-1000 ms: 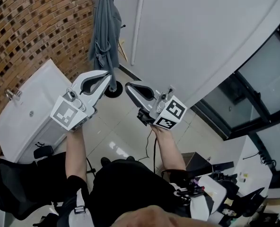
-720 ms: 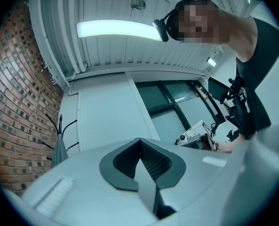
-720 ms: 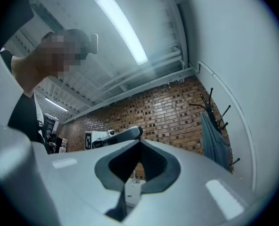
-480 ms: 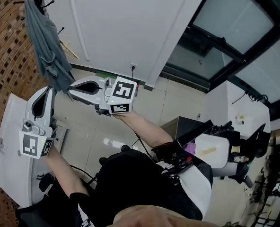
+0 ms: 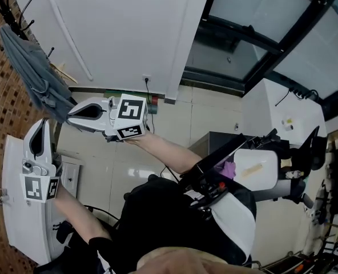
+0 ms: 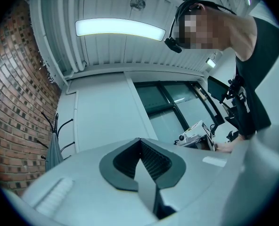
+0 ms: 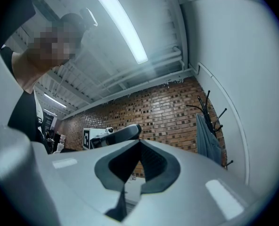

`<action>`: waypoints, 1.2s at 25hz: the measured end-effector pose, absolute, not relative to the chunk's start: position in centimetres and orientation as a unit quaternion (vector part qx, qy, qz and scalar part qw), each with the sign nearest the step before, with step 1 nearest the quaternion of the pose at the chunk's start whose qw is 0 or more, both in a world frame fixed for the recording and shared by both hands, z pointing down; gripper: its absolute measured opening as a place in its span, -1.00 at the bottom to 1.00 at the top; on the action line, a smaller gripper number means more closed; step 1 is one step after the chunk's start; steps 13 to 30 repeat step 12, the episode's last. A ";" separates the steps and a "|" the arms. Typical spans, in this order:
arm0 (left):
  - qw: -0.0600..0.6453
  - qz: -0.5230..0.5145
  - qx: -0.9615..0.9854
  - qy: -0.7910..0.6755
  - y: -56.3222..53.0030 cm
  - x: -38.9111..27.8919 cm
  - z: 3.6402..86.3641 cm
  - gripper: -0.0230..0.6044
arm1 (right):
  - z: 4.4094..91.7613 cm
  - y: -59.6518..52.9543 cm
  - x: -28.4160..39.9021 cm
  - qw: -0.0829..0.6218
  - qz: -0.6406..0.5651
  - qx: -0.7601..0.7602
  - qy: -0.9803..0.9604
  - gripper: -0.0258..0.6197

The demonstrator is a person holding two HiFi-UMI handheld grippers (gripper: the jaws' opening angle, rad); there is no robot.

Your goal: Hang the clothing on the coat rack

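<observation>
The grey garment (image 5: 35,76) is seen hung on the black coat rack (image 7: 206,105) at the upper left of the head view, so the left gripper (image 5: 41,124) and right gripper (image 5: 73,113) below it are kept shut and empty, likely because the job is done.

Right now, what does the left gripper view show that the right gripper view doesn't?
Only the left gripper view shows the dark windows and a white device below them. Only the right gripper view shows the left gripper from outside, against the brick wall. Both show the grey clothing hanging on the coat rack, the brick wall, a ceiling light and the person, and each looks along shut, empty fingers.
</observation>
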State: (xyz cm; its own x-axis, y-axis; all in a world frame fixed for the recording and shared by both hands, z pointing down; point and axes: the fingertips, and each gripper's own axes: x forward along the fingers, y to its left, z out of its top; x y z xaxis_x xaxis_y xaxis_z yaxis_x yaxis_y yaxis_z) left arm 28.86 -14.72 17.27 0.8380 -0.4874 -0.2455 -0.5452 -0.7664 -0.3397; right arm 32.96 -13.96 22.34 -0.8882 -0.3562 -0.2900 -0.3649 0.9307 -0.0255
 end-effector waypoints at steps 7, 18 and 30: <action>0.204 0.075 -0.938 0.270 -15.3 32.1 17.3 -0.92 | 22.7 -14.0 36.7 0.152 0.011 -0.191 0.970 -0.92; 0.203 0.056 -0.950 0.229 -16.5 33.8 17.7 -0.92 | 22.6 -15.0 39.1 0.161 0.010 -0.237 0.958 -0.92; 0.203 0.056 -0.950 0.229 -16.5 33.8 17.7 -0.92 | 22.6 -15.0 39.1 0.161 0.010 -0.237 0.958 -0.92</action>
